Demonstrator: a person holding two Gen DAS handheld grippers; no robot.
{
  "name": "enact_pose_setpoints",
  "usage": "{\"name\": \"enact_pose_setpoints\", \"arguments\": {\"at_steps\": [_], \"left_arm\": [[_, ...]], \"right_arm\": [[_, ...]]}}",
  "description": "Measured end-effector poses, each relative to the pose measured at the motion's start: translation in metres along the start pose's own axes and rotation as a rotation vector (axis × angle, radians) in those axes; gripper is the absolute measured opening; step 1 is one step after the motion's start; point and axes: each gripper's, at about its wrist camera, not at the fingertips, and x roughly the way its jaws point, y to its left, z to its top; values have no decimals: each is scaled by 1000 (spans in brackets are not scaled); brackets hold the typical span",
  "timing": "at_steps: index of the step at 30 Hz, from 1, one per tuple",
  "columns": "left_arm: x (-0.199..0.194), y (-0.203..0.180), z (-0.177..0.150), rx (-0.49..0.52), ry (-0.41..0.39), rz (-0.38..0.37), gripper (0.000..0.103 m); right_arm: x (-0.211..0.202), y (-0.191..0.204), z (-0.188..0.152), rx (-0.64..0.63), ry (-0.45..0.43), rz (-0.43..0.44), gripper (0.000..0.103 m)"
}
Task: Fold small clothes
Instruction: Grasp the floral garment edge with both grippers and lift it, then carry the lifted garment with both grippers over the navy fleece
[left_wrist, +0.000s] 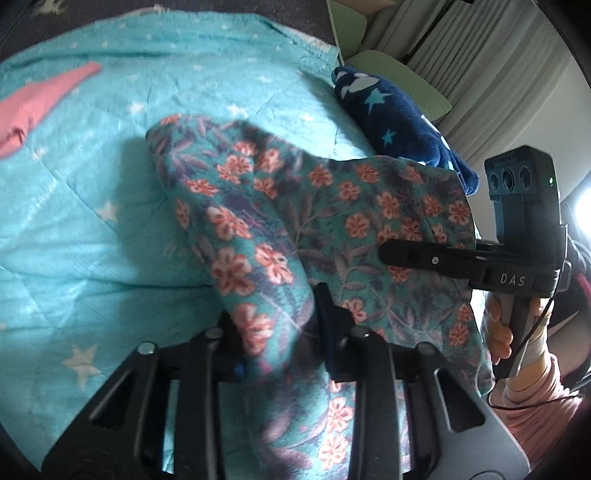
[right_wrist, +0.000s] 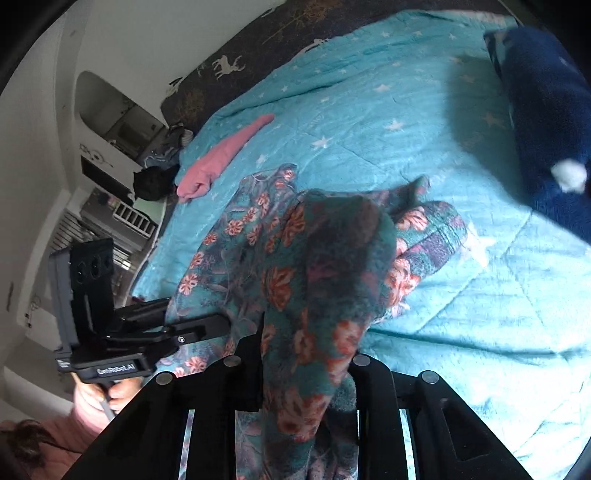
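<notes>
Now both grippers are clenched on the floral garment (left_wrist: 325, 221), which is bunched over the near part of the star-print quilt (left_wrist: 74, 206). The left gripper (left_wrist: 280, 325) has its jaws drawn narrow around a thick fold of the cloth. The right gripper (right_wrist: 306, 373) pinches another fold the same way, cloth filling the gap. A pink garment (right_wrist: 225, 155) lies far left.

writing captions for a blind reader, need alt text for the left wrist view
The left claw is shut on a bunched fold of a floral garment over a turquoise star quilt. The right claw grips the same garment from the right; a pink garment lies far left.
</notes>
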Motion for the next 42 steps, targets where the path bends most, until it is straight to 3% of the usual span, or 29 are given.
{"name": "enact_pose_setpoints", "arguments": {"at_steps": [7, 15, 24, 35, 42], "left_arm": [[-30, -17, 2, 52, -76, 42, 29], [-59, -34, 4, 97, -150, 53, 29], [-86, -82, 19, 245, -224, 57, 29], [-83, -186, 102, 460, -302, 1, 29], [-57, -223, 167, 479, -303, -29, 29]], "right_arm": [[-25, 23, 3, -34, -64, 30, 20], [-60, 44, -11, -105, -165, -13, 19], [-122, 50, -30, -135, -308, -40, 19], [-234, 30, -9, -106, -503, -179, 19], [-276, 21, 31, -83, -560, -303, 19]]}}
